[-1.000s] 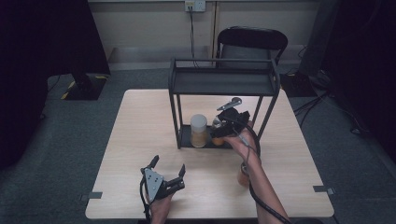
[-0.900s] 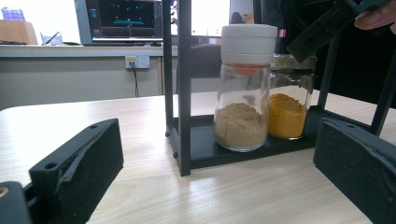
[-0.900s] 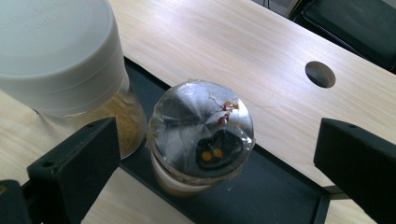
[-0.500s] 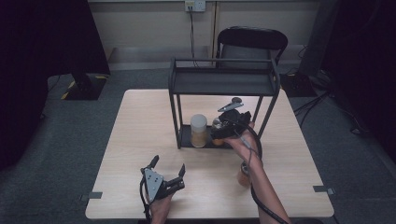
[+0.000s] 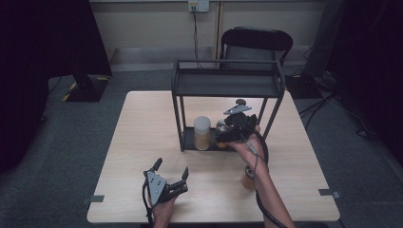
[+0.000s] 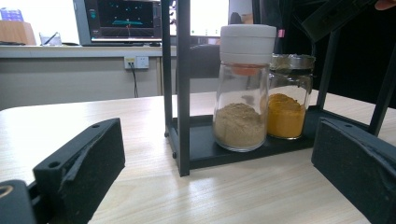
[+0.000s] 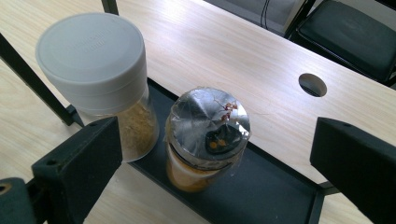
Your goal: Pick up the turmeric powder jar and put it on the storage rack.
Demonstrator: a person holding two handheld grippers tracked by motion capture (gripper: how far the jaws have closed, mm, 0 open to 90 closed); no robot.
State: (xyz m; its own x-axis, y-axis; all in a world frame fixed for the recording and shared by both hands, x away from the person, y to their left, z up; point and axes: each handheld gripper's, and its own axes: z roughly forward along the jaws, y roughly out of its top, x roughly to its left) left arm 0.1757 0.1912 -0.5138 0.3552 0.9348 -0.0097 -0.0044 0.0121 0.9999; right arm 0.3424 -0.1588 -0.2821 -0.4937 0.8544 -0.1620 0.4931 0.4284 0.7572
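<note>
Over the preceding second the right tongs had stayed over the foil-capped jar on the rack's lower shelf, jaws apart, suggesting release; the left tongs rested open.

Black chair behind table, wall socket — monitor on counter

Light wooden table, black two-tier rack, small orange-lidded jar
</note>
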